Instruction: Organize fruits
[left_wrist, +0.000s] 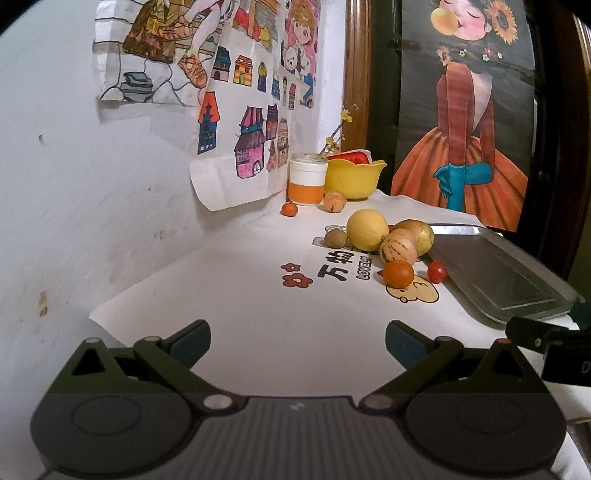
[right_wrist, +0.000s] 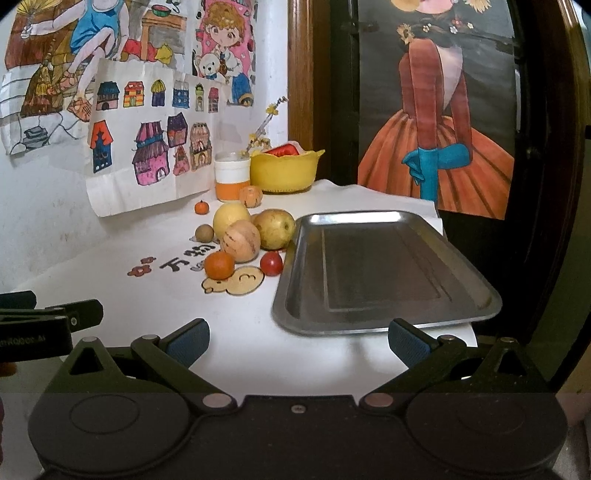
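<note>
We are holding the left gripper (left_wrist: 297, 345) low over the bare near part of the worktop (left_wrist: 240, 302), its fingers (left_wrist: 190, 341) spread wide with nothing between them. Every fruit is lying loose on the white cloth, so we are judging the sorting as not yet begun.

Moving from the left, a tiny orange fruit (left_wrist: 289, 209) is sitting near the back edge in front of the orange-and-white cup (left_wrist: 307, 178), with a mottled orange fruit (left_wrist: 334, 201) just beside it. Nearer the middle, a small brown kiwi-like fruit (left_wrist: 335, 238) is resting next to a big yellow lemon-like fruit (left_wrist: 367, 229). A pale striped melon-like fruit (left_wrist: 399, 246) and a yellow-green pear-like fruit (left_wrist: 415, 232) are crowding against it. In front of that cluster, a round orange tomato-like fruit (left_wrist: 398, 273) and a small red cherry tomato (left_wrist: 436, 271) are lying close to the tray's left rim.

The yellow bowl (right_wrist: 284, 170) is standing at the back edge and holding something red that we cannot identify.

The metal tray (right_wrist: 384, 269) is occupying the right side of the worktop and carrying nothing. The right gripper (right_wrist: 297, 345) is hovering before the tray's near rim, fingers (right_wrist: 406, 341) fully apart and gripping nothing. All eight fruits are waiting to be moved, presumably onto the tray.
</note>
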